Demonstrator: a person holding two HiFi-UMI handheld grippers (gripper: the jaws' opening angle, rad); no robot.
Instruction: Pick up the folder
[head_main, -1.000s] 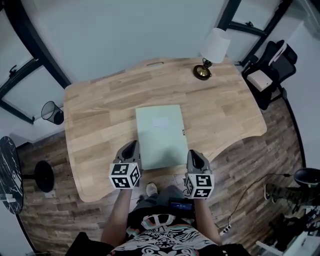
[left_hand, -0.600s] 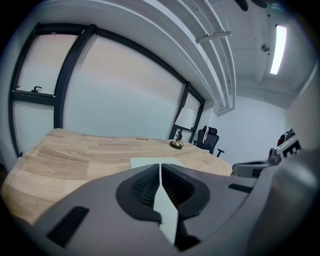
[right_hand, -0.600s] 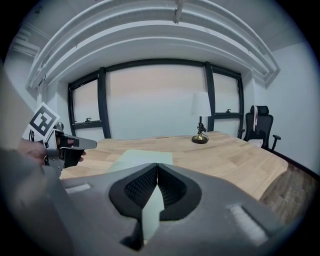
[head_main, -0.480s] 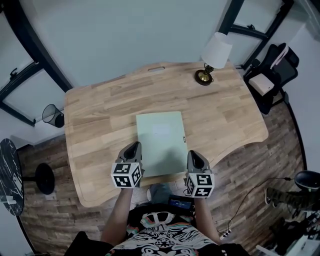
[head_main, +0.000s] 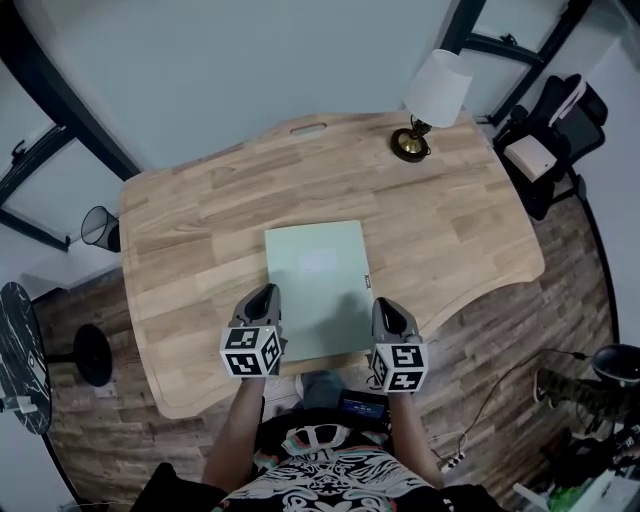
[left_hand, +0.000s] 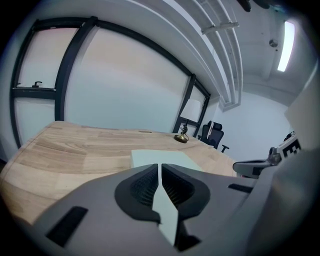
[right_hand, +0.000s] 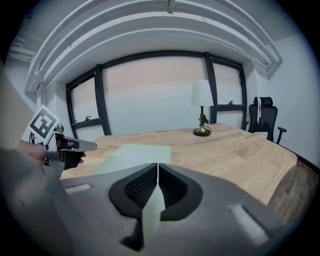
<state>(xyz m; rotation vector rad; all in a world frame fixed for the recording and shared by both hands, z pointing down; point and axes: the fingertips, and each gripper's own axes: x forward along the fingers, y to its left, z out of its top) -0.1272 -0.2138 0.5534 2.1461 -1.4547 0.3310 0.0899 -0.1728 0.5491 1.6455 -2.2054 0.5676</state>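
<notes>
Both pinched closed and empty, your left claw (head_main: 264, 294) and right claw (head_main: 386, 305) flank the near corners of the folder (head_main: 318, 285) — flat on the table (head_main: 190, 225), so likely a two-sided lift.

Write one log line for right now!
folder: flat on desk | left hand-held gripper: shut, by folder's left edge | right hand-held gripper: shut, by folder's right edge

No legible text or labels
</notes>
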